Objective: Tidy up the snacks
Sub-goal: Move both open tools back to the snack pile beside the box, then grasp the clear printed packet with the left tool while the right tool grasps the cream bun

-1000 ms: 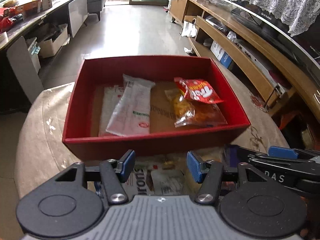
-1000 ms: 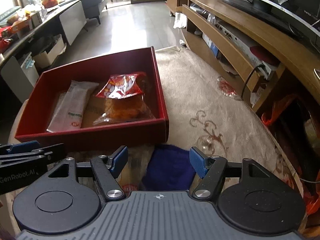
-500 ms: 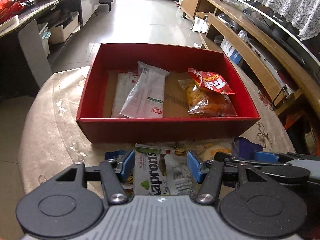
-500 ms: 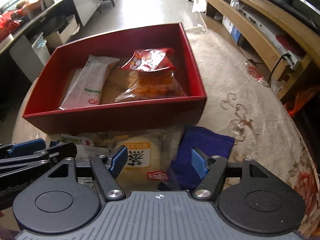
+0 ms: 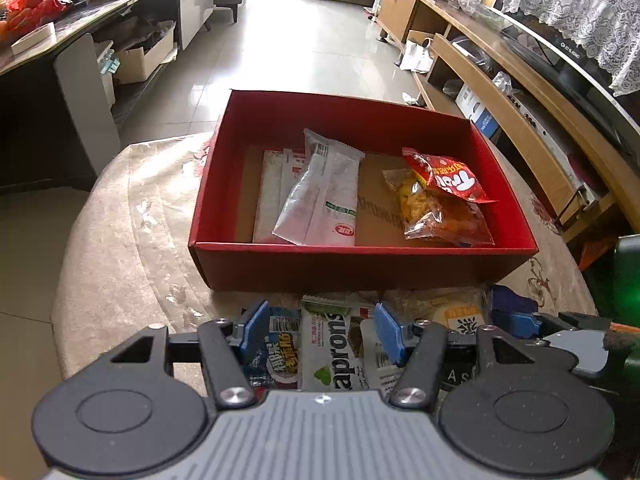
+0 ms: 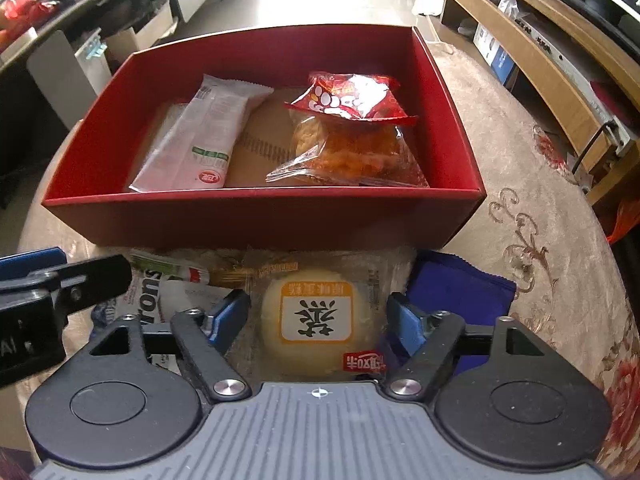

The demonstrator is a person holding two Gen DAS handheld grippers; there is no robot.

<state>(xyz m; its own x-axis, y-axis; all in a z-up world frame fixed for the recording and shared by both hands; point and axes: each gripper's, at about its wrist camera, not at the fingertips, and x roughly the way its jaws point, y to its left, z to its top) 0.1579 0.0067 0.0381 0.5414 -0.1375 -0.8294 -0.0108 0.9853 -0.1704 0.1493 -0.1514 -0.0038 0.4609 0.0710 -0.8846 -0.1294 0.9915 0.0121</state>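
Two grippers spread wide over loose snacks, red box ahead of both.

Left gripper (image 5: pixel 320 330) released, fingers apart, straddling a white "aprons" packet (image 5: pixel 330 350) lying flat on the counter (image 5: pixel 120 248); a blue packet (image 5: pixel 280 354) sits just beside it at the left finger. Right gripper (image 6: pixel 318 318) also released, nothing held, fingers either side of a round bun in clear wrap (image 6: pixel 316 320), not touching it as far as visible; dark blue pouch (image 6: pixel 464 292) by its right finger. Red box (image 6: pixel 256 216) stands just past the loose snacks, holding a long white packet (image 6: pixel 200 136) on its left side, tilted over flat white sachets (image 5: pixel 272 192), and a red-topped chip bag (image 6: pixel 352 136) on its right side.
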